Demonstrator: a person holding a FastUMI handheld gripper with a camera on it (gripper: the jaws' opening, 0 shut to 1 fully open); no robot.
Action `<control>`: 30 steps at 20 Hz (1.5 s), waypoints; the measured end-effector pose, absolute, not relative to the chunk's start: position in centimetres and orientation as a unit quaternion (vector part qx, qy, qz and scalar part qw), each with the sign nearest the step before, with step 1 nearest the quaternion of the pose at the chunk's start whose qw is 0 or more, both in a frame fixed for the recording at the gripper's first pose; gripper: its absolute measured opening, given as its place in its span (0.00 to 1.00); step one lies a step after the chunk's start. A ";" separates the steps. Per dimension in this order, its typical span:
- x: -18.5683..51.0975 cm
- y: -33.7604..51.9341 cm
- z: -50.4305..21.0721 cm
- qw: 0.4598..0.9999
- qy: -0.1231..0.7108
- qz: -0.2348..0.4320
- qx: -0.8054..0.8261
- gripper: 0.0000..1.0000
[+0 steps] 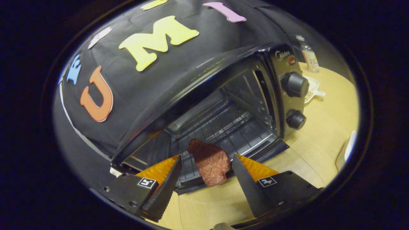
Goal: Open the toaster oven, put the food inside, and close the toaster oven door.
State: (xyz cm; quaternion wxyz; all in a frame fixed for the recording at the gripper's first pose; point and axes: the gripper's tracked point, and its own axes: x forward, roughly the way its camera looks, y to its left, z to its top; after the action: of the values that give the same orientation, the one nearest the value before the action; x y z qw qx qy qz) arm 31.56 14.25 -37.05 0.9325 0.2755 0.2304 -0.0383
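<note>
The hand-held gripper [206, 171] was open, its two fingers spread wide apart, and the piece of reddish-brown food [210, 161] sat in the gap between them without either finger pressing on it. The food was nearer the right finger, whose inner edge came close to or touched its lower right side; whether they actually met could not be told. A clear gap separated it from the left finger. The food lay at the mouth of the toaster oven [223, 105], over the front edge of the wire rack [220, 126] and the lowered door [268, 150], with its lower end hanging toward the tabletop [319, 143]; whether it rested on the rack or was in the air could not be told. Its long axis ran from the narrower upper end, which pointed into the oven cavity, down to the broader, rounded end nearest the gripper, leaning slightly toward the right finger. The oven stood open, its dark interior and rack visible beyond the fingers. Two black knobs [294, 84] sat on the control panel at the oven's right side. Beyond the oven, on the tabletop, stood a small clear bottle [309, 56] and a white dish [313, 88] just beside the panel.
</note>
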 end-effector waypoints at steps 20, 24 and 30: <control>6.6 10.9 -38.9 0.956 0.293 -0.002 0.010 1.00; 6.8 11.7 -41.5 0.949 0.315 -0.001 0.025 1.00; 8.8 13.0 -45.1 0.939 0.342 0.007 0.026 1.00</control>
State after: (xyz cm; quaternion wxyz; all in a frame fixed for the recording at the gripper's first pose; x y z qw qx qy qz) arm 8.85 13.02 -45.13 0.9392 0.0262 0.3423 0.0068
